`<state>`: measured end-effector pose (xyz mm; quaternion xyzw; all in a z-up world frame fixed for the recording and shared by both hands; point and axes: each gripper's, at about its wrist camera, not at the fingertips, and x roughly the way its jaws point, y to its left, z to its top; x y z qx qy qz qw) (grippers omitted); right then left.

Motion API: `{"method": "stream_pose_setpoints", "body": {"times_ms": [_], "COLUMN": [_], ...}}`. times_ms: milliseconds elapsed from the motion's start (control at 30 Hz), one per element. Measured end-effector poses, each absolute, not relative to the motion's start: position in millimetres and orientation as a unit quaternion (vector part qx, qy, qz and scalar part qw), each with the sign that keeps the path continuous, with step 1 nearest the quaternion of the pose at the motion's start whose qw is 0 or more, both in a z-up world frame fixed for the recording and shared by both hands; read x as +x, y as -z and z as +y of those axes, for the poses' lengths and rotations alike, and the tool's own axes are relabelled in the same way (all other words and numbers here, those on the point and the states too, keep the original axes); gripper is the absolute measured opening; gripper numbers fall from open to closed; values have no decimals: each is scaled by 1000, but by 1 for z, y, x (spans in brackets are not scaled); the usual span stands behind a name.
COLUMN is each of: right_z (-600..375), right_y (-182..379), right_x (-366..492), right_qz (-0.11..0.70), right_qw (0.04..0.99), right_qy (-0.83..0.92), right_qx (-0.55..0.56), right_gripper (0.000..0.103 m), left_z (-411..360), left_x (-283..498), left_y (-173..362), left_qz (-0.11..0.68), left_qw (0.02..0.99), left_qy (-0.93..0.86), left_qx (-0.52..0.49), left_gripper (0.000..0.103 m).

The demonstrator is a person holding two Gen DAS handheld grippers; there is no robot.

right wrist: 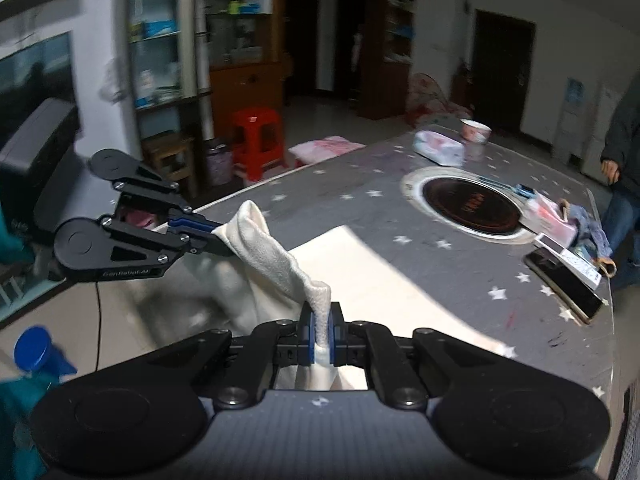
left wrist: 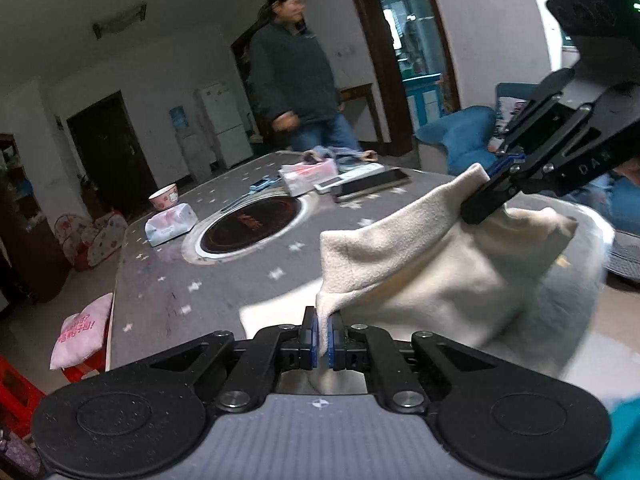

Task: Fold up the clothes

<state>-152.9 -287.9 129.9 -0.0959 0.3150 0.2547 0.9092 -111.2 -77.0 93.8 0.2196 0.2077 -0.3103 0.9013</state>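
Left wrist: cream garment point(left wrist: 420, 264), bunched, lifted.

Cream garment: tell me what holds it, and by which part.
Both grippers: the left gripper and the right gripper each pinch an upper edge of the cream garment, lifted above the table.

From my left hand-held gripper point(left wrist: 323, 338), the bare counter point(left wrist: 224, 280) lies open from ten to twelve o'clock, up to the round inset burner point(left wrist: 250, 226). Past it, a tissue pack point(left wrist: 170, 228) and bowl point(left wrist: 163, 196) block eleven o'clock; a phone point(left wrist: 372, 184), a remote point(left wrist: 348, 178) and a pink packet point(left wrist: 306, 174) crowd twelve. At two o'clock my right hand-held gripper point(left wrist: 486, 196) and the cream garment point(left wrist: 420, 264) close that side. A bystander point(left wrist: 292, 68) stands beyond the far edge.
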Motion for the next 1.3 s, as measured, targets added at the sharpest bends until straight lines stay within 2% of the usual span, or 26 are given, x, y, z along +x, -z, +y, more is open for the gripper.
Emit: {"method": "stream_pose_setpoints", "body": {"times_ms": [167,367,533,633,800,867,1033,1100,1167,1300], "right_z": [-300,-315,-335,-342,-329,-322,-325,-332,-335,-337], "right_y": [-116,-55,-26,-37,-52,-45,-23,-20,-18,-16], "right_x": [-80,-9,7,-4,-29,-30,-21,-23,-23,-22], "right_qz": [340,383,390,372,369,381,406,401,398,392], "right_qw": [910,914,918,926,923,918,911,913,915,917], "right_qy": [-215,-124,-70,-61,-107,-108,-68,-64,-59,-56], "right_qx": [-94,-45,5,22,15,9,21,39,43,40], "right_gripper": [5,7,12,14,15,15,14,14,8,8], "left_z": [-117,-151,-141,-132,-126,-130,-139,-137,-134,-129], "left_x": [-31,33,35,31,16,10,8,11,11,11], "left_y": [-74,-20,-19,-28,-45,-45,-27,-21,-19,-15], "left_qz": [248,313,307,300,297,303,325,331,332,327], "left_qw": [901,897,907,915,916,910,902,902,903,906], "left_qy": [274,222,209,198,229,245,244,238,235,229], "left_qx": [226,220,196,181,144,140,146,144,142,138], "left_gripper": [6,12,26,34,35,39,39,44,48,57]}}
